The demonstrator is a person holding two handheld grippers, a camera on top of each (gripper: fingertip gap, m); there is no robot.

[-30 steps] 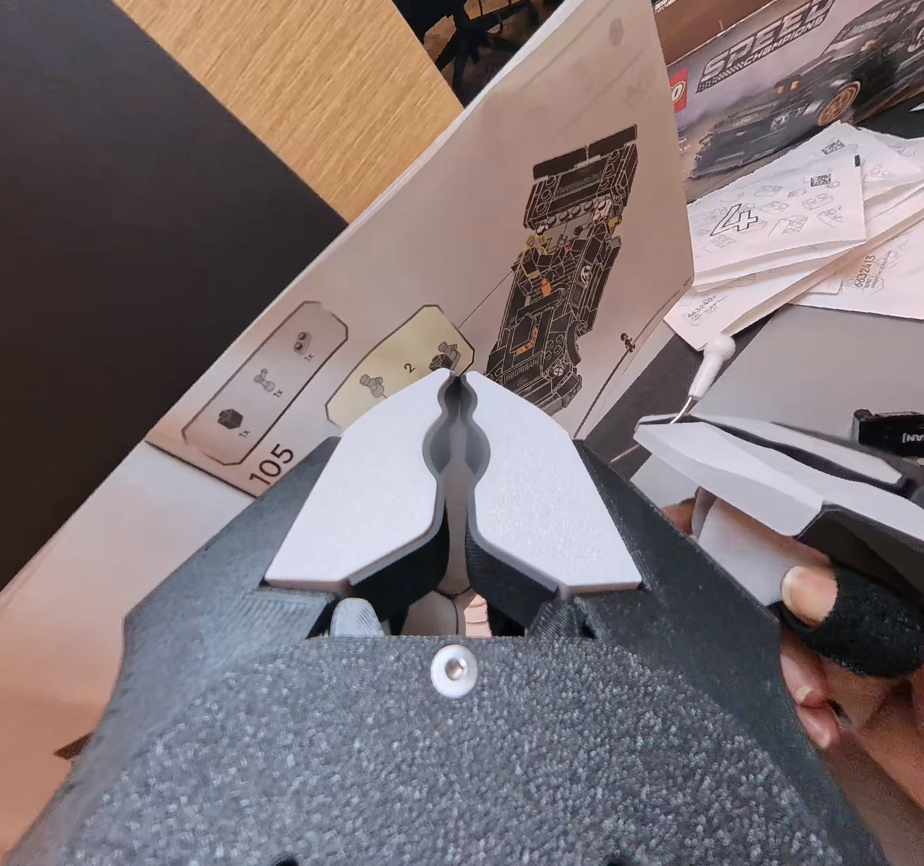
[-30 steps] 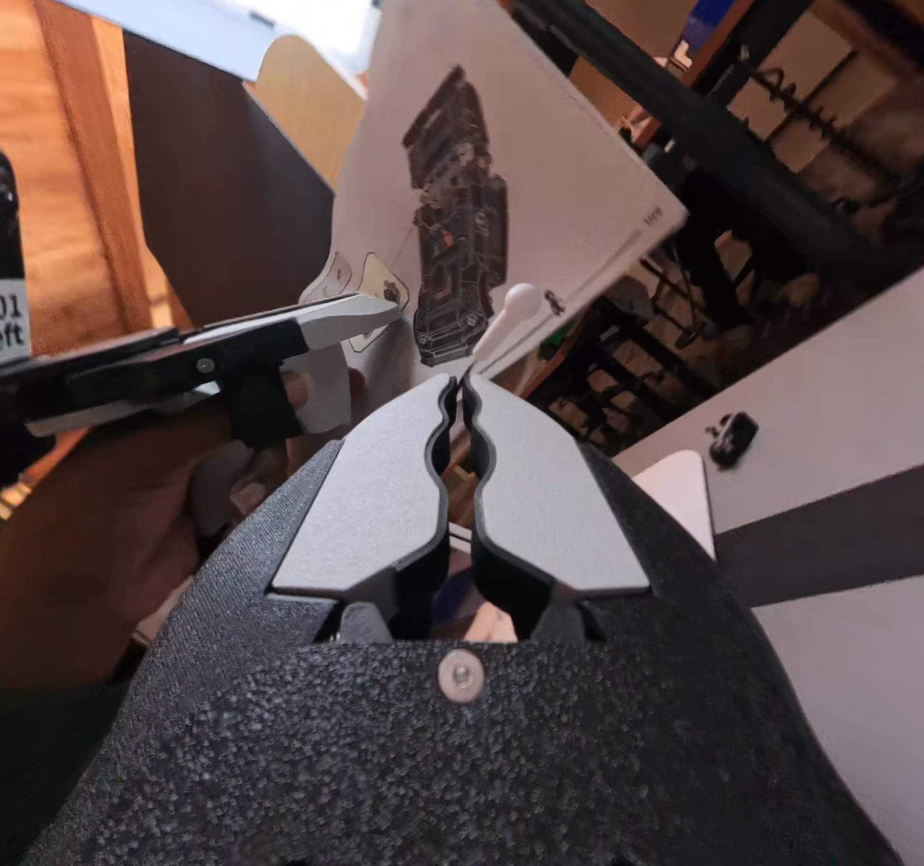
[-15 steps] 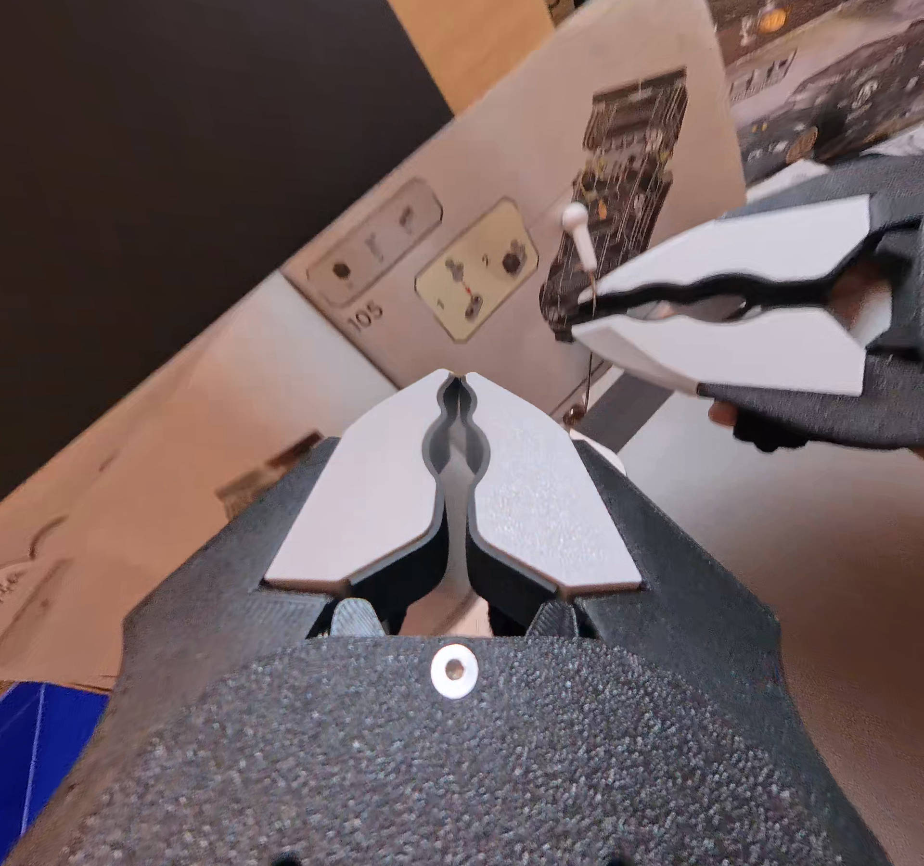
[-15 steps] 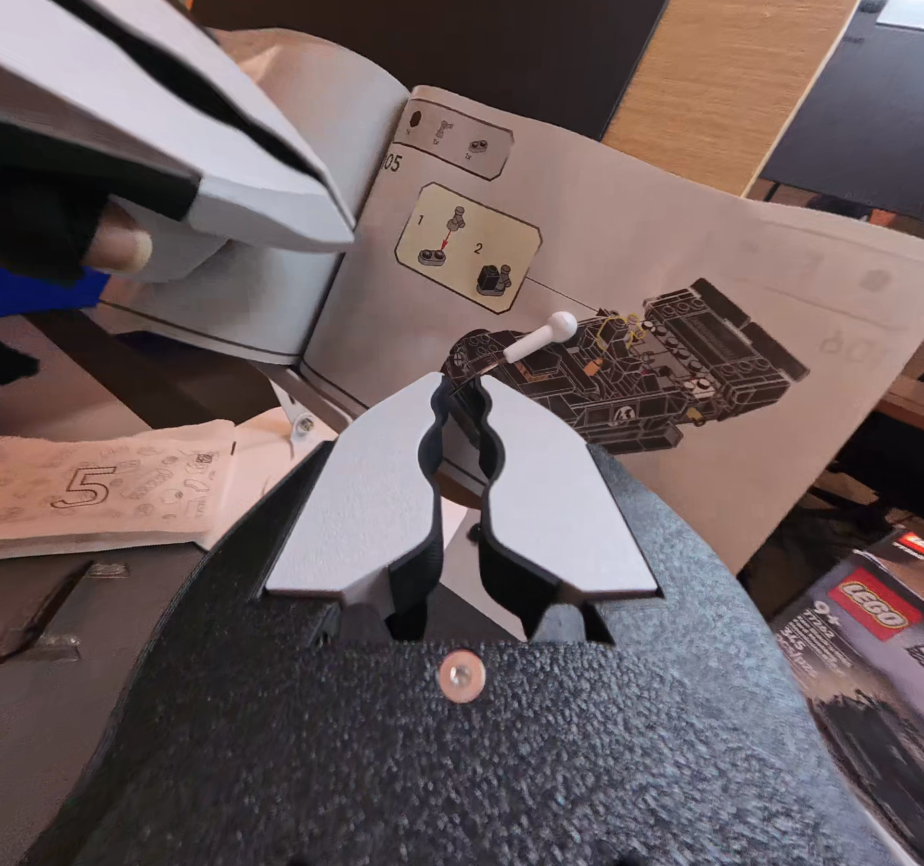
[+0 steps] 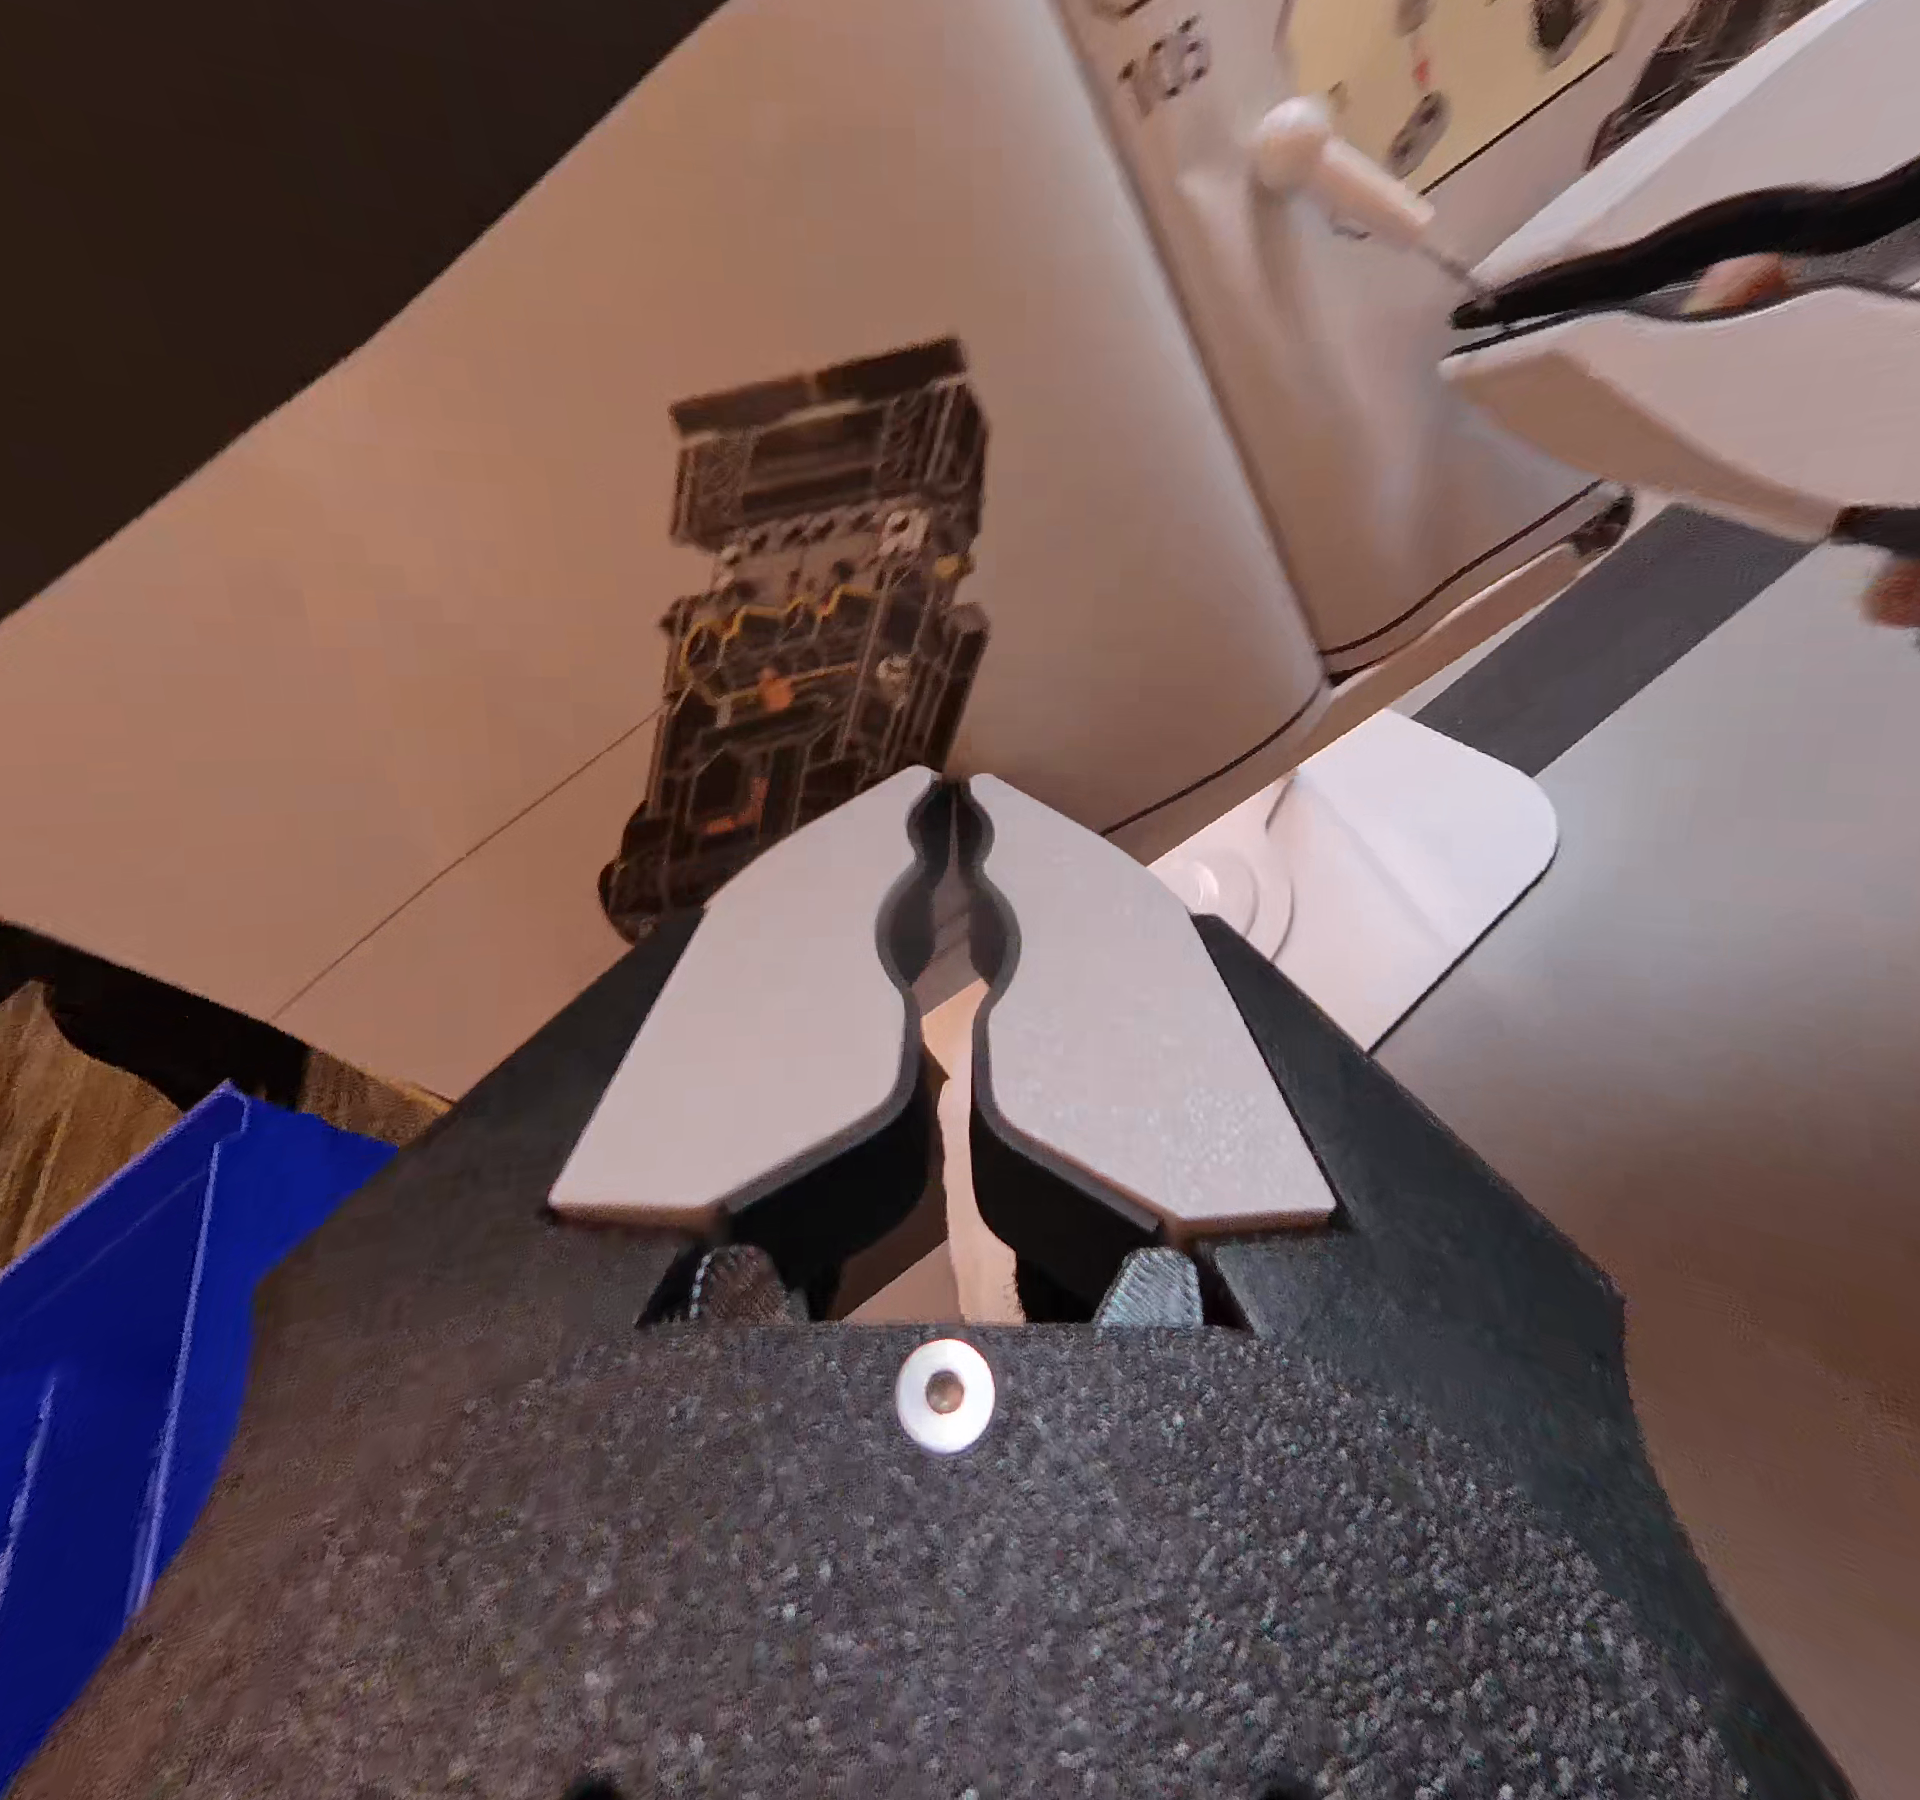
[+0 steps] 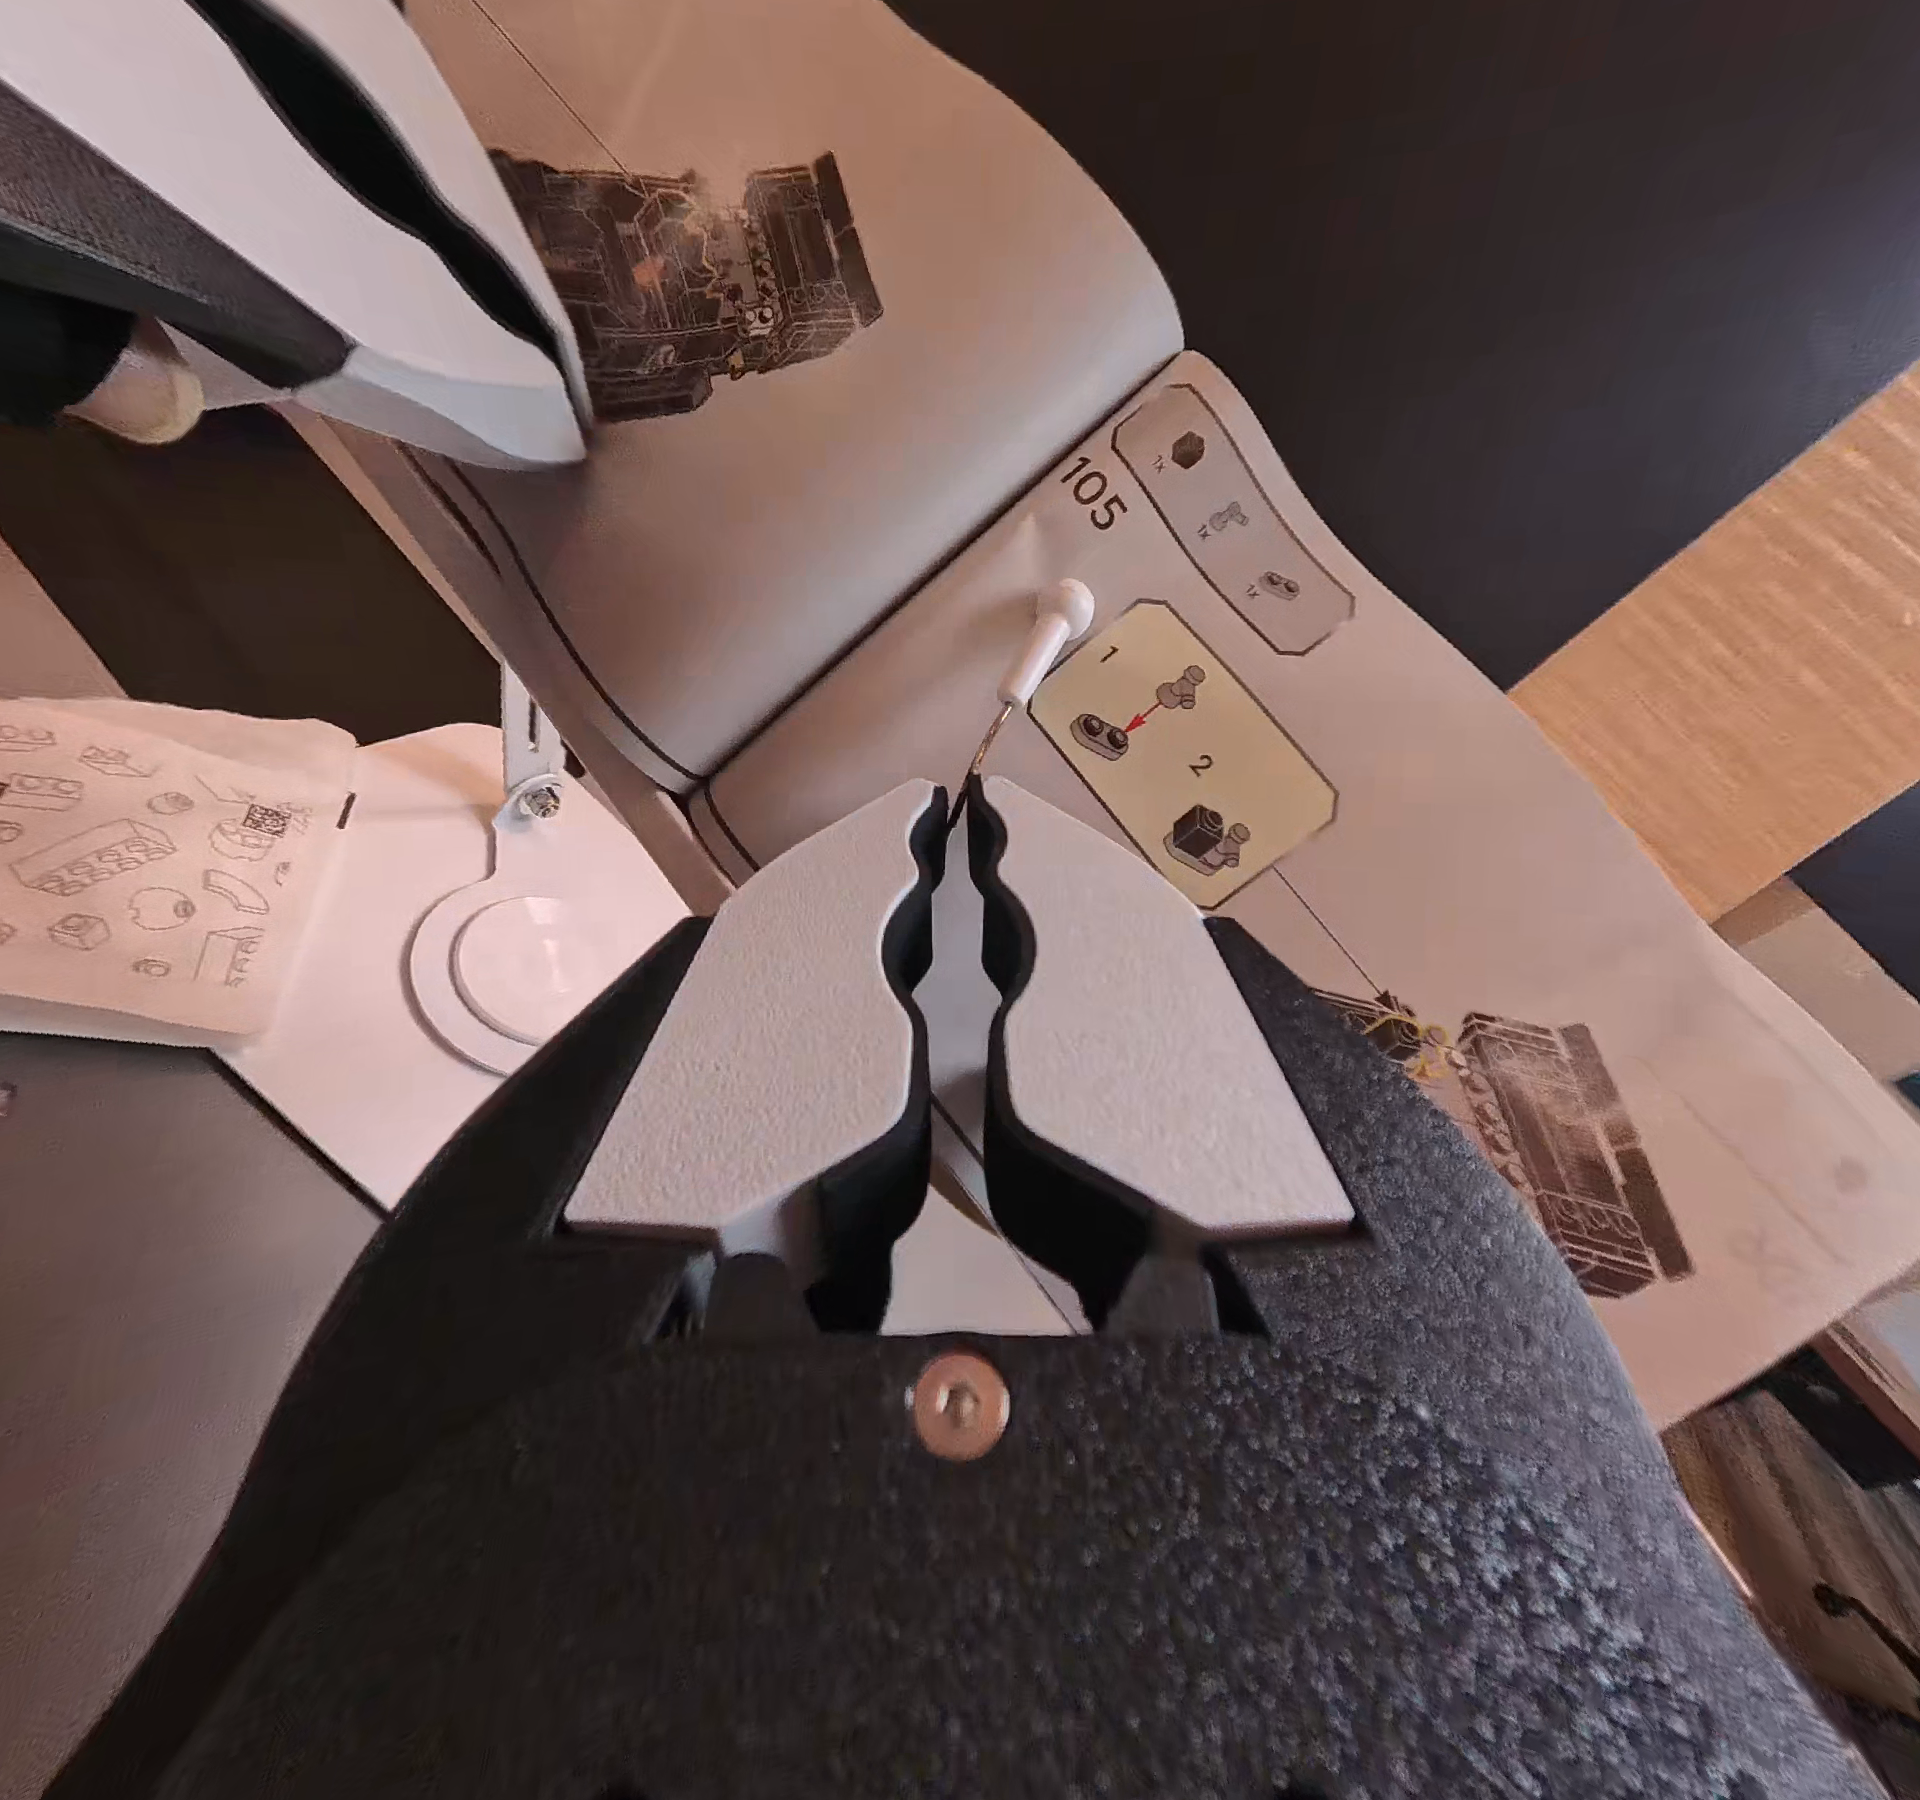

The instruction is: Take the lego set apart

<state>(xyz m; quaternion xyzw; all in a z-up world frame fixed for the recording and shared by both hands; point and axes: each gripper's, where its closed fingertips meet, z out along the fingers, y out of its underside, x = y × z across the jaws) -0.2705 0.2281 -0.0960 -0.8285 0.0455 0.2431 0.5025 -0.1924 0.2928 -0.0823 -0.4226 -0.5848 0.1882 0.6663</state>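
Open instruction booklet (image 6: 1039, 223) stands propped on a white stand (image 6: 582, 919), spine just ahead of right gripper (image 6: 956, 794). Its jaws are pinched tight on a thin wire carrying a white-tipped pin (image 6: 1049, 638), tip touching the page by the yellow step box. Left gripper (image 5: 951, 794) closed w/ nothing between the jaws (near the car diagram). Sheet of brick drawings (image 6: 135, 867) lies left on the table (image 5: 1662, 971); no built model in view.

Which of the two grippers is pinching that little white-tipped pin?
The right gripper: the white-tipped pin sticks out by its thin wire from between its closed tips, over the open instruction booklet. The left gripper is shut too, apparently on nothing.
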